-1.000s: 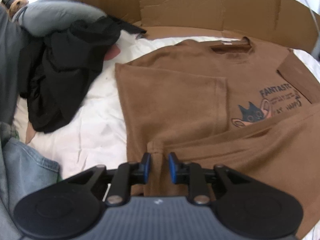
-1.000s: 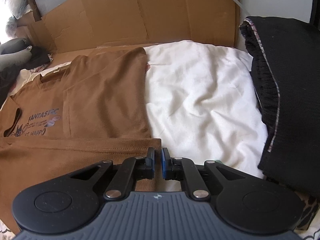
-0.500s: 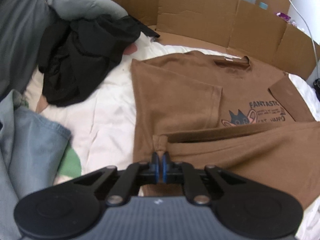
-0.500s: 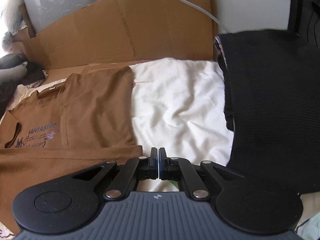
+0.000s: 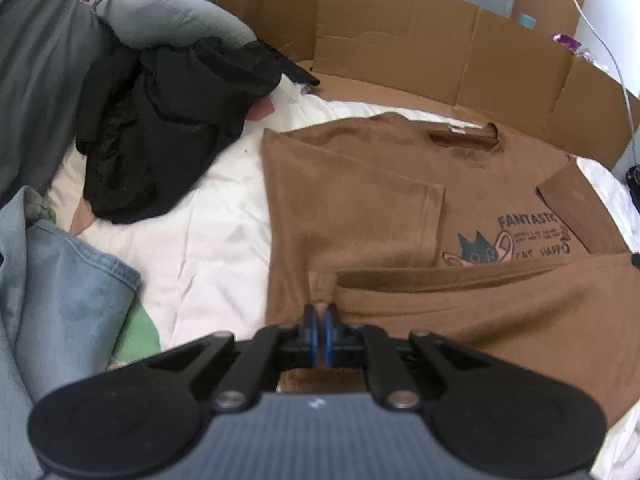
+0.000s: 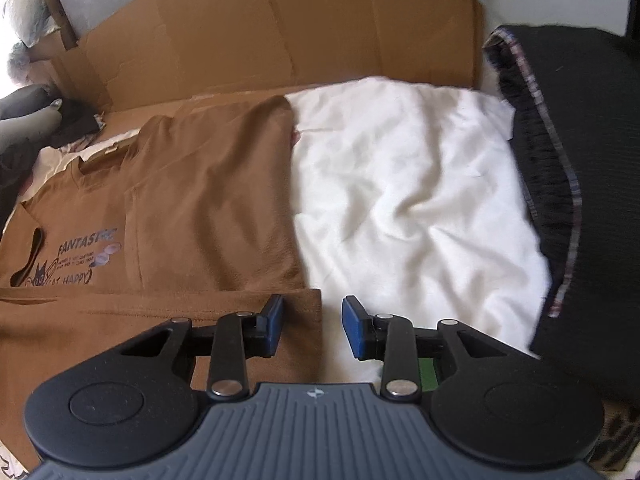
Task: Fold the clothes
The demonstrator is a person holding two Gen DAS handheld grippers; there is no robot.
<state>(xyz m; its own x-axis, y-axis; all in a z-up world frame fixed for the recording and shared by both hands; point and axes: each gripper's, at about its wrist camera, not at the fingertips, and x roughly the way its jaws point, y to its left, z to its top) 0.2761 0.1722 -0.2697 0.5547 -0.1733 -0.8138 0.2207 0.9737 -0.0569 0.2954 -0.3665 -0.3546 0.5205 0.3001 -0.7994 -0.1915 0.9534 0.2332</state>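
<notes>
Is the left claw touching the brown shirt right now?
Touching. The left wrist view shows the left claw shut on a pinched-up fold of the brown shirt at its near edge.

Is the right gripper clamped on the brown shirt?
No: the right gripper has its jaws apart and opening, the brown shirt's edge lying loose between them.

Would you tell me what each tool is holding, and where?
Left tool pinches the brown T-shirt at its folded-up hem corner; right tool is opening, gripping nothing.
</notes>
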